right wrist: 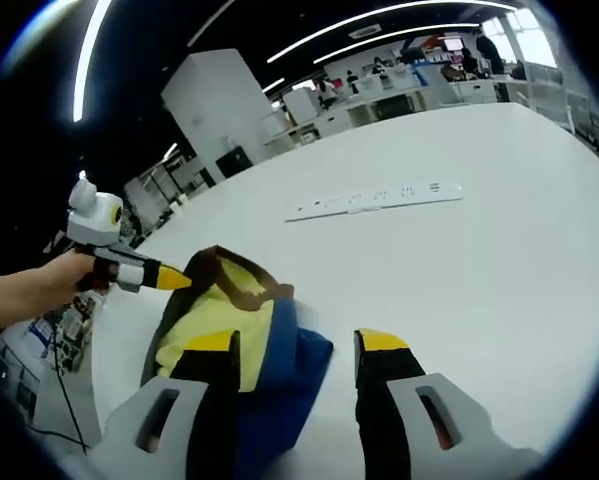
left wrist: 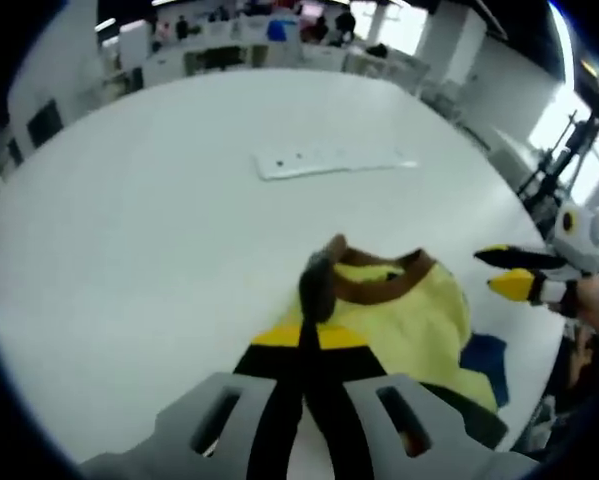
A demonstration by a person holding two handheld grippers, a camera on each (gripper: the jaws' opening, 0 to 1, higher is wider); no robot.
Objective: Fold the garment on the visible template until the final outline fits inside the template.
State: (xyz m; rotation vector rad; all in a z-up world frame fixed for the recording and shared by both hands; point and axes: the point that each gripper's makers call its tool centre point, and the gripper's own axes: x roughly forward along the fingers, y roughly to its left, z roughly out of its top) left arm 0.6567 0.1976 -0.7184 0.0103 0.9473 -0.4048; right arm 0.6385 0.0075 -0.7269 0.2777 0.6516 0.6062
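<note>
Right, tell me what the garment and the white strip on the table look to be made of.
The garment looks like soft woven or knit cloth, matte: it bunches and folds, yellow body with brown trim and a blue part. The left gripper is closed on its brown edge. The white strip looks like hard moulded plastic with a smooth, slight sheen: straight edges, flat on the table, small marks along it. Its exact nature is unclear.

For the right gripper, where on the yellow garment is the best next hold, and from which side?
Probably the loose brown-trimmed collar edge of the yellow garment. It stands raised off the white table, so open jaws could slide around it from the bare table side. The right gripper is open there; the left gripper already pinches the opposite collar end.
</note>
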